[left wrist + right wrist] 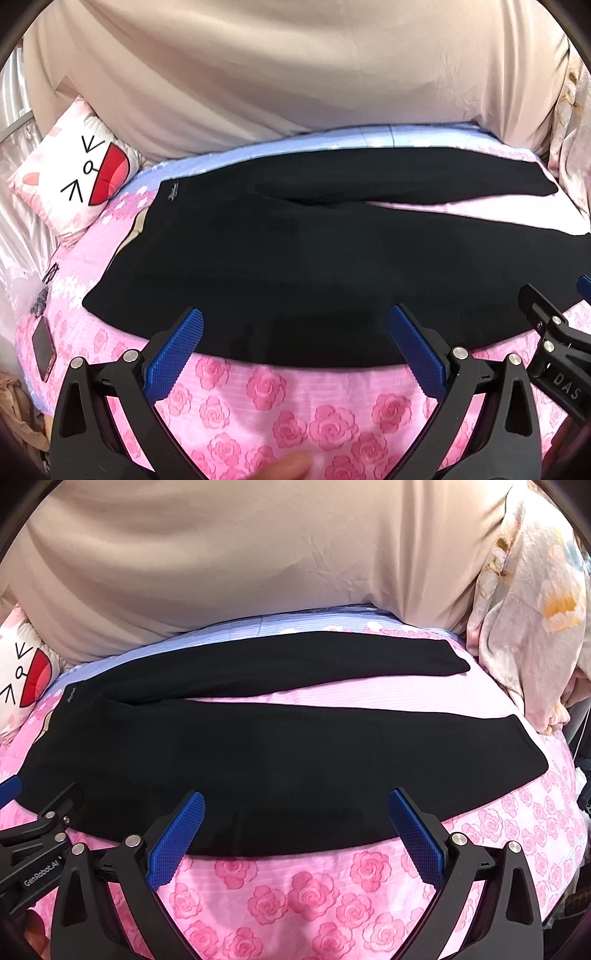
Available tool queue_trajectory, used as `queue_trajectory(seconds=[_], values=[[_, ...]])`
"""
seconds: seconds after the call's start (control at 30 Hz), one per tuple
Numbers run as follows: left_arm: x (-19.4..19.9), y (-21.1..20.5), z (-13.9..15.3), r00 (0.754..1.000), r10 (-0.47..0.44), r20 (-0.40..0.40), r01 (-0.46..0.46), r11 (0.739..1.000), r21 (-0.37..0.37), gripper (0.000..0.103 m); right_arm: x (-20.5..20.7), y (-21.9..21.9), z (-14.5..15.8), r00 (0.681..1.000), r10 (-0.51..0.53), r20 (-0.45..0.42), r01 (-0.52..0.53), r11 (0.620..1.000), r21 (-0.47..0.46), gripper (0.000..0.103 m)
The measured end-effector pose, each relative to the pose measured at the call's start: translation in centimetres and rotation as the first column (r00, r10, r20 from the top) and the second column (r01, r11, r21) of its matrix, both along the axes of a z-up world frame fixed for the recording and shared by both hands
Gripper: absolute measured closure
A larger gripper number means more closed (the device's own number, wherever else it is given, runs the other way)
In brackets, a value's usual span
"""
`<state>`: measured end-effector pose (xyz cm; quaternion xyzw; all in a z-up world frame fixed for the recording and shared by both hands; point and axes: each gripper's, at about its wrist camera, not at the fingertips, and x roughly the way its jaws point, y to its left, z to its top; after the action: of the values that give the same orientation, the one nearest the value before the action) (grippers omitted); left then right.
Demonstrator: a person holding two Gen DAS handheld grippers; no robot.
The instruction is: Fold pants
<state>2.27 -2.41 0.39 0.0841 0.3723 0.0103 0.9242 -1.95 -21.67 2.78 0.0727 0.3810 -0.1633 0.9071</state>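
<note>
Plainly, from the left wrist view, the pair of black, soft knit pants (280, 258) lies spread flat on a bed covered by a pink rose-print quilted bedspread (280, 402), waistband toward the left with a small pale label near its far corner, legs running right and splitting into a narrow V. The left tool (295, 328) hovers at the near edge of the cloth with its blue ribbed fingers (184, 339) spread wide, gripping nothing. The cloth looks light, limp and matte, so it should drape and sag rather than hold shape; a pinch through the full thickness at the near waistband corner seems the sound place to take hold. A white cartoon-face pillow (74, 177) sits at the far left, a dark phone (43, 349) lies on the bedspread's left edge, and a beige draped sheet (295, 74) rises behind.

From the right wrist view, the right tool (295, 808) is likewise spread open and empty, poised over the near leg's long edge. Both hems show here, the far leg ending near a pale floral blanket (528, 620) bunched at the right. The near leg's hem corner looks like the natural hold for this side. The padded bedspread may give underneath, so a shallow pinch could catch it too.
</note>
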Motion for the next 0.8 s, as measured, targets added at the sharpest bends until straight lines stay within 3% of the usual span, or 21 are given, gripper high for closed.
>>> queue_trajectory(seconds=[0.23,0.33,0.43,0.57,0.67,0.8], values=[[1.5,0.5,0.5,0.999,-0.031,0.006,0.031,0.998,-0.055,0.005,1.2,-4.2,1.4,0.993,0.026,0.115,-0.015,0.996,-0.092,0.005],[2.1,1.0,1.0,0.999,-0.014,0.034,0.016,0.998,-0.062,0.005,4.4,-10.5,0.6,0.999,-0.009,0.043,0.013,0.995,-0.094,0.005],[3.7,2.3,1.1,1.0,-0.021,-0.011,0.02,0.99,-0.14,0.005,6.9,-20.1,1.3,0.988,-0.058,0.144,0.058,0.998,0.003,0.005],[5.3,3.4,-0.2,0.994,-0.04,-0.098,0.019,0.979,-0.205,0.005,12.2,-30.1,0.4,0.989,-0.135,0.065,0.13,0.989,0.068,0.007],[5.8,3.6,-0.3,0.994,-0.073,-0.081,0.049,0.964,-0.261,0.005,16.1,-35.4,-1.1,0.987,-0.162,0.005,0.161,0.984,0.073,0.007],[6.9,4.5,-0.7,0.999,-0.006,-0.042,-0.01,0.933,-0.359,0.005,20.0,-39.0,-3.1,0.988,-0.142,-0.061,0.148,0.984,0.103,0.006]])
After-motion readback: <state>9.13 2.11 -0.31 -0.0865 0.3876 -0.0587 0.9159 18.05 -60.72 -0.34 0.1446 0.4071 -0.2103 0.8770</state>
